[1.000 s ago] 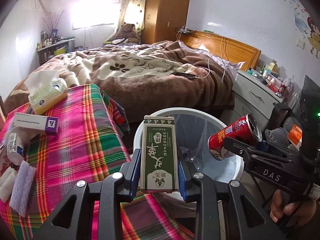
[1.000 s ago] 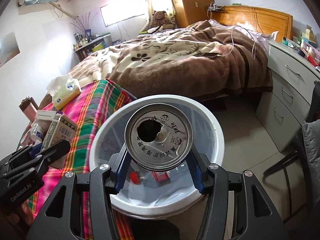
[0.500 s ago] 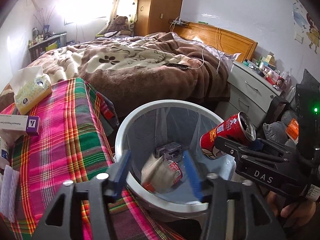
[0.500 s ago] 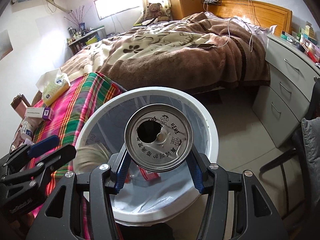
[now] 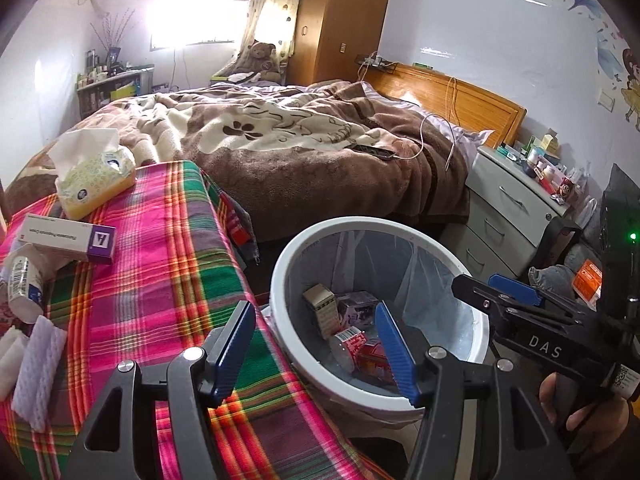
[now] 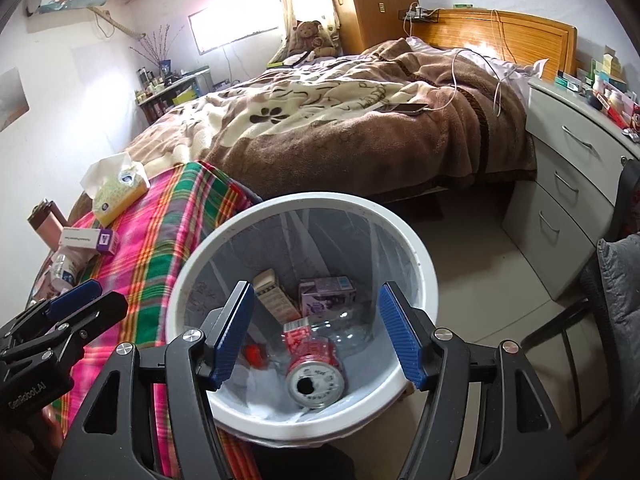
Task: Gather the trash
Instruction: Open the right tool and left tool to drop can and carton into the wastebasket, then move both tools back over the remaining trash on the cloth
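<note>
Now both spread hand-held grippers (image 5: 316, 344) (image 6: 316, 336) overhang bin rim (image 6: 416, 248).

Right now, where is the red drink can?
The red drink can lies inside the white trash bin, beside a purple carton, below the open right claw.

Glossy metal can (image 6: 316, 376), smooth white plastic bin (image 6: 424, 264), woven plaid cloth (image 5: 160, 264), ribbed blue fingers (image 6: 396, 334)

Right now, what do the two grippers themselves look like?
Both are black skeletal frames with silver bolts and ribbed blue pads. The right gripper carries white "DAS" lettering, a green light and a small sticker; a bare hand holds it. The left gripper reads "GenRobot.AI".
</note>
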A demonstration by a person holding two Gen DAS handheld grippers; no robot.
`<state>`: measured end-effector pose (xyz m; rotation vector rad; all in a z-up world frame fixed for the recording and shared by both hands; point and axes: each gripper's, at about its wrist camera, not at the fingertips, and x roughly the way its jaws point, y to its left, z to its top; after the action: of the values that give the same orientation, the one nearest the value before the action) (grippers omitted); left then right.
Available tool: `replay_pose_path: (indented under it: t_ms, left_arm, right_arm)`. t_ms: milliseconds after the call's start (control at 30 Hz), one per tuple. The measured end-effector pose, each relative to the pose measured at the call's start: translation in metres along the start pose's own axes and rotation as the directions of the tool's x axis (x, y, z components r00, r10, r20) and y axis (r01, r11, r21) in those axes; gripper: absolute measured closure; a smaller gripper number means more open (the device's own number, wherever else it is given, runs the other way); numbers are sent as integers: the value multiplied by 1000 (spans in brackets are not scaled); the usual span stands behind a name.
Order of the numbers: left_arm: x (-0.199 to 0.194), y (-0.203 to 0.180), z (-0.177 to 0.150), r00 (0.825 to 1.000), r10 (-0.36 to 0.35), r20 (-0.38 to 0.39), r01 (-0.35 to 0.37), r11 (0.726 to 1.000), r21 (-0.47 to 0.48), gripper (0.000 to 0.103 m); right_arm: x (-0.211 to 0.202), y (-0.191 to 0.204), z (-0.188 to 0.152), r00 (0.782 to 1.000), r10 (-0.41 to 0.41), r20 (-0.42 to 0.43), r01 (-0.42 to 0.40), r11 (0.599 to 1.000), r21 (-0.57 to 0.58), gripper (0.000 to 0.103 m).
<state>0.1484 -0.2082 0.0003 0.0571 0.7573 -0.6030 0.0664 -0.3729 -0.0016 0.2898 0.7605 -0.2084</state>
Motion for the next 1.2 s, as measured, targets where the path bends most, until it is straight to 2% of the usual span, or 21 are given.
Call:
replay_pose_path:
  t_ms: [100,433,667,733,833,1200]
  left_arm:
    - [-10,7,-2,1000,1,14,-1,1000,-14,41]
    - [-51,46,-11,993,77,87,-71,995,-70,41]
    - [-76,80,-18,984,136,114,-123,986,-113,41]
    - [-83,89,-22,976,177,125,-163,980,-116,41]
    - [-94,110,-30,974,187,128,-167,975,-149,41]
    - [-125,183,-56,948,297,113,-261,931,-257,41]
  right_arm:
    - [-3,8,-2,1000,7,7,-7,1000,-9,37]
    - [-19,41,-5,996,69,64,-66,997,-48,37]
    - [-21,68,-10,990,124,70,-120,991,-66,36]
    - [-19,77,-13,987,144,66,-140,988,-67,36]
    - [-15,93,-16,983,174,49,-171,983,-73,35]
    - [-4,154,-35,968,252,-18,-251,957,-147,34]
